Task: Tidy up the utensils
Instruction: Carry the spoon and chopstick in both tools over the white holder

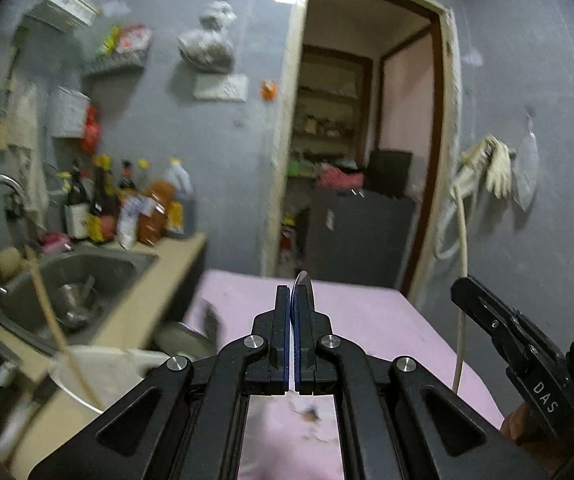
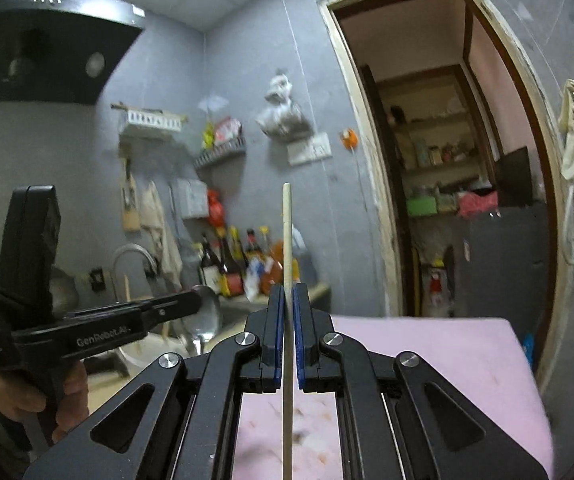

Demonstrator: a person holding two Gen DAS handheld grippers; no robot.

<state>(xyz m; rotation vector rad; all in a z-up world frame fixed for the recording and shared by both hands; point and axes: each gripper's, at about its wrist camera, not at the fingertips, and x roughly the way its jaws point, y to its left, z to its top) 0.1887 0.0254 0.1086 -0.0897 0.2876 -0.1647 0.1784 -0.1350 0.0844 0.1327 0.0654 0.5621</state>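
Holding one utensil per tool, nothing stowed yet: left gripper (image 1: 295,300) is clamped on a metal spoon (image 2: 203,318), right gripper (image 2: 287,300) on a wooden chopstick (image 2: 287,232), both raised above the pink table (image 2: 427,344) (destination holder not identifiable).

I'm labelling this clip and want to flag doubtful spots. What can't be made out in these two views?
- Left wrist view: most of the spoon is hidden between the pads of the left claw; only its tip shows.
- Right wrist view: the chopstick in the right claw runs off the bottom edge, so its lower end is cut off.
- Both views: the bottles are too blurred to read labels.
- Left wrist view: what lies in the sink is blurred.
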